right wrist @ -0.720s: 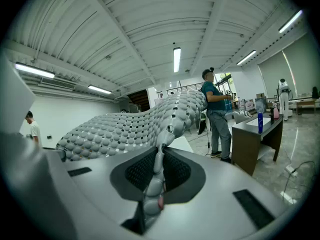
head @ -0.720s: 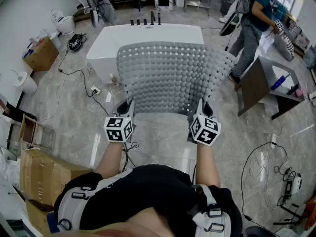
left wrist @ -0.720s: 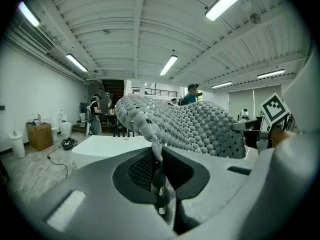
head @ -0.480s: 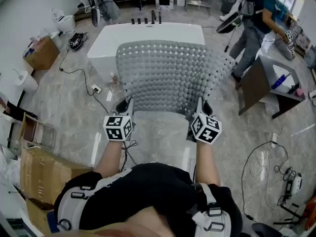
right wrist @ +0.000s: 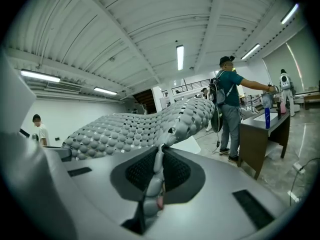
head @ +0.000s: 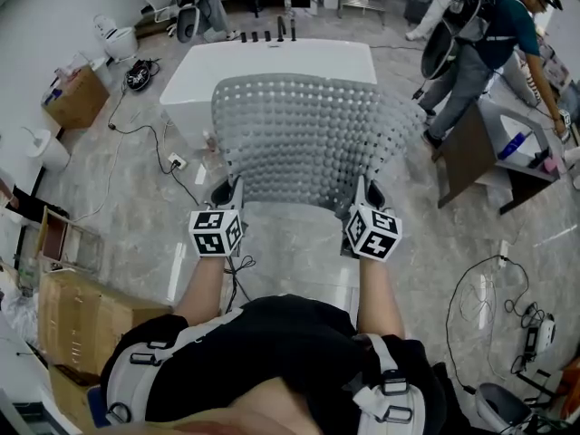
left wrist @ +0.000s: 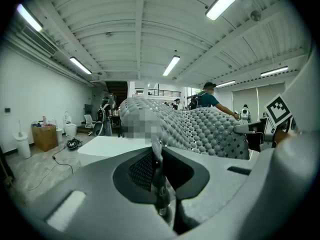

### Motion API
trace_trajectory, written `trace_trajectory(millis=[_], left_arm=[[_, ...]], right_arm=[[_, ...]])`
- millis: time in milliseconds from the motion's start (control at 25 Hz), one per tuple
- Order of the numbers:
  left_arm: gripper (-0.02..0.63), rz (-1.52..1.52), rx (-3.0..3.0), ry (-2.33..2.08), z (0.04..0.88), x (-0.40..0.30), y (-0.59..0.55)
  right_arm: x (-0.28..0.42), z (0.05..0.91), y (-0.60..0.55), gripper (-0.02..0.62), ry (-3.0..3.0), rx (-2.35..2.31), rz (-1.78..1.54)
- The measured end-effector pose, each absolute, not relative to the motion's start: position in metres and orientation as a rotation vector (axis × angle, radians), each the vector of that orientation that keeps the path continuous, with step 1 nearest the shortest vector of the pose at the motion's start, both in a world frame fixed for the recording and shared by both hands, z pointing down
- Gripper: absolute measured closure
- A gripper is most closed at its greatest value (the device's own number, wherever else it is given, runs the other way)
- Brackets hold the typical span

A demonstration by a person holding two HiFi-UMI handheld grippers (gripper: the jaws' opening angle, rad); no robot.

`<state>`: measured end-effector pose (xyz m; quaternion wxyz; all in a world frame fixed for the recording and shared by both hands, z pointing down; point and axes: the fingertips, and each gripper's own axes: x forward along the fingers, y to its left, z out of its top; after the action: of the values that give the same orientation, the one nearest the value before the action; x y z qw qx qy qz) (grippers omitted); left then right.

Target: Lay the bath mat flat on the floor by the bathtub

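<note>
A grey bath mat (head: pixel 308 139) studded with round bumps and holes hangs spread in the air in front of the white bathtub (head: pixel 272 66). My left gripper (head: pixel 231 198) is shut on the mat's near left corner, and my right gripper (head: pixel 362 196) is shut on its near right corner. In the left gripper view the mat's edge (left wrist: pixel 156 156) runs pinched between the jaws and billows up beyond. The right gripper view shows the same: the mat's edge (right wrist: pixel 157 171) clamped, the sheet (right wrist: pixel 140 126) stretching off to the left. The mat hides part of the tub's near side.
Marble floor (head: pixel 290 252) lies below the mat. A power strip and cable (head: pixel 174 166) lie left of the tub. Cardboard boxes (head: pixel 82 311) stand at the left, a dark desk (head: pixel 494 152) at the right with a person in a teal shirt (head: pixel 494 43) beside it. Cables (head: pixel 489 306) lie right.
The mat and both grippers have barely shifted. The person in the teal shirt at the back right has moved further right and bent toward the desk.
</note>
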<state>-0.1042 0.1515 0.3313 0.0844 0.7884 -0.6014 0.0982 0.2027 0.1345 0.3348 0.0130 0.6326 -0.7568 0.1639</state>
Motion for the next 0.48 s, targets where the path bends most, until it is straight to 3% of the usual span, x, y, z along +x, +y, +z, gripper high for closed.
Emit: trace_trajectory(millis=[480], left_arm=[[0.572,0.286,2.388,-1.788,0.332,-0.135,0.146]], right_arm=[[0.174,0.336,0.137,0.566,-2.323,2.003,0.477]])
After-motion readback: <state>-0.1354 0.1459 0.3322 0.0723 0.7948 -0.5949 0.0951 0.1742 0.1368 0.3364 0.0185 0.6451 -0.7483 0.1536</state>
